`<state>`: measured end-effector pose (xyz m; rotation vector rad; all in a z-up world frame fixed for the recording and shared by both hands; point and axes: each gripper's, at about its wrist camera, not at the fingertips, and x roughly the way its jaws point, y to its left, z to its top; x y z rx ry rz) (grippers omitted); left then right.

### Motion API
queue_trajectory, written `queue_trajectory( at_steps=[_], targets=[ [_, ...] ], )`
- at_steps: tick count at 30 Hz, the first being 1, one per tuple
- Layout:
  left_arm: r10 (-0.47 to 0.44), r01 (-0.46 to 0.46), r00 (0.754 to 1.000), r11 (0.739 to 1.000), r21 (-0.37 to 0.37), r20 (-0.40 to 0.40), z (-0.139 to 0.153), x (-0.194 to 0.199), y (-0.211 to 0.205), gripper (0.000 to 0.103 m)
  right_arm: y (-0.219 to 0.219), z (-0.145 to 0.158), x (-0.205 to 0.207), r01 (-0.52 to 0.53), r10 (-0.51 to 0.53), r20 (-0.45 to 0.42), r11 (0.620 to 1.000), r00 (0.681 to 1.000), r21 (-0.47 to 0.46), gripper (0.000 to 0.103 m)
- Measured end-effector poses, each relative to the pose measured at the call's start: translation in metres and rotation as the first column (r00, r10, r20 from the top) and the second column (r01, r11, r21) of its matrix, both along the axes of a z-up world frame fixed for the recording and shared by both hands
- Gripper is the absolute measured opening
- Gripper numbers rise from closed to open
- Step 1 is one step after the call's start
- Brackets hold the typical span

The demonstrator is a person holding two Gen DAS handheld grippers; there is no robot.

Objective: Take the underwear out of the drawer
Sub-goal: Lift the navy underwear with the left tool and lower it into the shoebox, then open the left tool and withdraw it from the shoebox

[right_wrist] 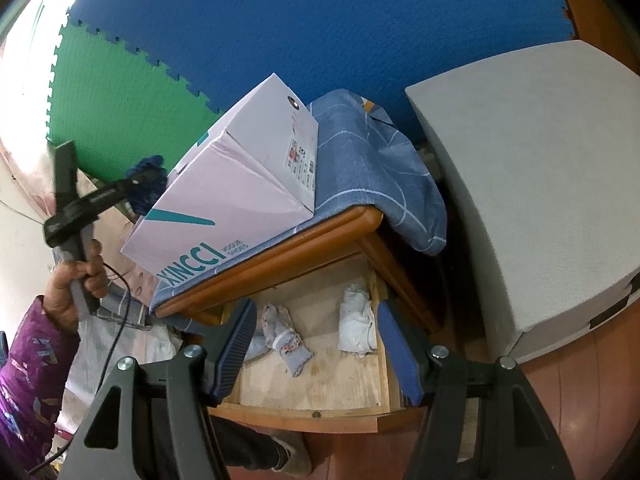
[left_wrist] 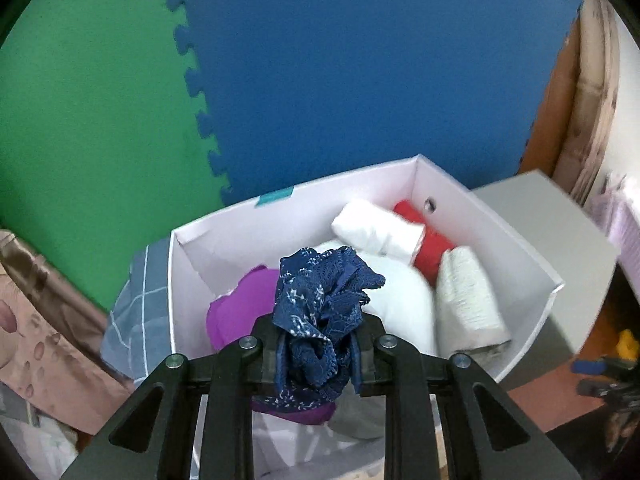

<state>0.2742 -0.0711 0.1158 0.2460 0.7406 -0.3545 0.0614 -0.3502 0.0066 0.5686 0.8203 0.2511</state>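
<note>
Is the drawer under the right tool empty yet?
No, two small bundles of pale underwear lie on the open drawer's wooden floor, between the open right tool's fingers.

box (right_wrist: pixel 224 200) on cabinet top (right_wrist: pixel 320 236) | drawer (right_wrist: pixel 320 376) below | rolled garments (left_wrist: pixel 400 276) in box

Open right claw (right_wrist: pixel 316 344) — above drawer (right_wrist: pixel 320 376)

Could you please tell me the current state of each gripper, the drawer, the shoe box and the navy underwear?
left gripper: shut on navy underwear.
navy underwear: bunched, held above the box.
right gripper: open, empty, pointing into the drawer.
drawer: pulled open, two pale garments inside.
shoe box: open-topped, holding rolled garments.
</note>
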Motion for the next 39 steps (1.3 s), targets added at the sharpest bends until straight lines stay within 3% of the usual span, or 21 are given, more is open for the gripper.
queue_trajectory(
  at_steps=[10,19,22,31,39],
  targets=[
    [0.01,-0.011,1.0,0.997,0.071,0.005,-0.026,0.001,-0.011,0.028,0.006,-0.001,0.002,-0.017,0.017,-0.007,1.0,1.0,-0.019,0.064],
    [0.049,-0.052,0.998,0.993,0.109,0.037,-0.035,-0.001,-0.015,0.069,0.013,-0.001,0.003,-0.042,0.041,-0.016,0.997,0.999,-0.067,0.064],
    [0.103,-0.11,0.993,0.986,0.126,0.055,-0.034,0.0,-0.011,0.089,0.016,-0.001,0.004,-0.049,0.047,-0.019,0.996,0.999,-0.081,0.064],
    [0.113,-0.137,0.983,0.976,0.169,0.145,-0.024,-0.016,-0.012,0.091,0.034,-0.004,0.005,-0.095,0.09,-0.037,0.98,0.995,-0.177,0.064],
    [0.114,-0.153,0.967,0.975,0.161,0.229,-0.008,-0.04,-0.011,0.095,0.076,-0.012,0.006,-0.231,0.216,-0.084,0.908,0.973,-0.35,0.064]
  ],
)
